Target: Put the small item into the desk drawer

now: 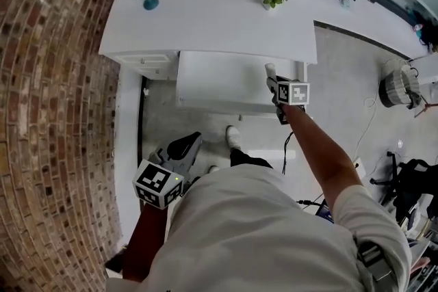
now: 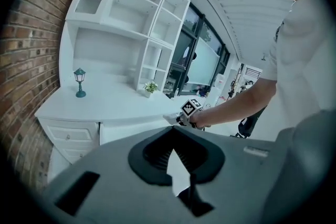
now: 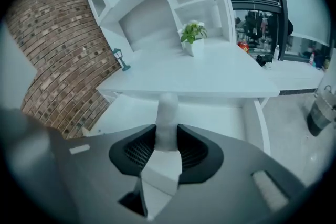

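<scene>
Clamping small item (image 3: 167,105) in right tongs (image 3: 167,134) over drawer (image 1: 219,82), its base hidden, left tongs (image 2: 172,137) closed empty

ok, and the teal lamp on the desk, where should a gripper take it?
The teal lamp stands upright on the desk. Probably grip its thin post, between the wider head and round base, coming level from the desk's open front; shelving stands behind it.

The small white item (image 3: 168,110) held in the right tool (image 3: 167,139) is too blurred to name, its lower end hidden between the jaws.
</scene>
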{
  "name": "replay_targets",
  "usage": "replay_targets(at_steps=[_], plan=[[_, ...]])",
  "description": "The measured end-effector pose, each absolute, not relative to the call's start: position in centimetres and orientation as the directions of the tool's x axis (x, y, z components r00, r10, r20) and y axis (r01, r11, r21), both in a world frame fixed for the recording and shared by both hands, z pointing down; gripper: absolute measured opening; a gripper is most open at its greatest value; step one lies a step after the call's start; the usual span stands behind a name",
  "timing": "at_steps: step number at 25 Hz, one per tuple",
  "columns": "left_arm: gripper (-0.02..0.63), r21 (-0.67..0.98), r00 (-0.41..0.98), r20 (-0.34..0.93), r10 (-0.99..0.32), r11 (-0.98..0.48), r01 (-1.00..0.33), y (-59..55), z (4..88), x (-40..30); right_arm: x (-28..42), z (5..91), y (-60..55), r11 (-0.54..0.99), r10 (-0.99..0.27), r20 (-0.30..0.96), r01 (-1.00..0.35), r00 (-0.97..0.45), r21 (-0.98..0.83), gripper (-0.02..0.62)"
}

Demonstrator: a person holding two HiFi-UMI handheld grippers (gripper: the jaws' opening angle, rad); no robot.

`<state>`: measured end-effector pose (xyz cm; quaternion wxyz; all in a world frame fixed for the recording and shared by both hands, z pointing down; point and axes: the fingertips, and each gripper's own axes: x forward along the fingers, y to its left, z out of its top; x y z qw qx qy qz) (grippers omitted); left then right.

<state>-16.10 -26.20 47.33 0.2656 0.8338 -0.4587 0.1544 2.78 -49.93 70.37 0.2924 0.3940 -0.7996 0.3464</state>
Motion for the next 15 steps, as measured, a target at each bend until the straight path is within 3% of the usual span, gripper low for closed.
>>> replay_targets(at_steps=[15], plan=[[0.006,0.263,0.42,0.591,-0.689,-0.328,-0.907,-32.6,48.5,-18.1,3.8,80.8,-55.5,0.355,-0.345,0.819,-0.872,-0.458,-0.338,0.14]])
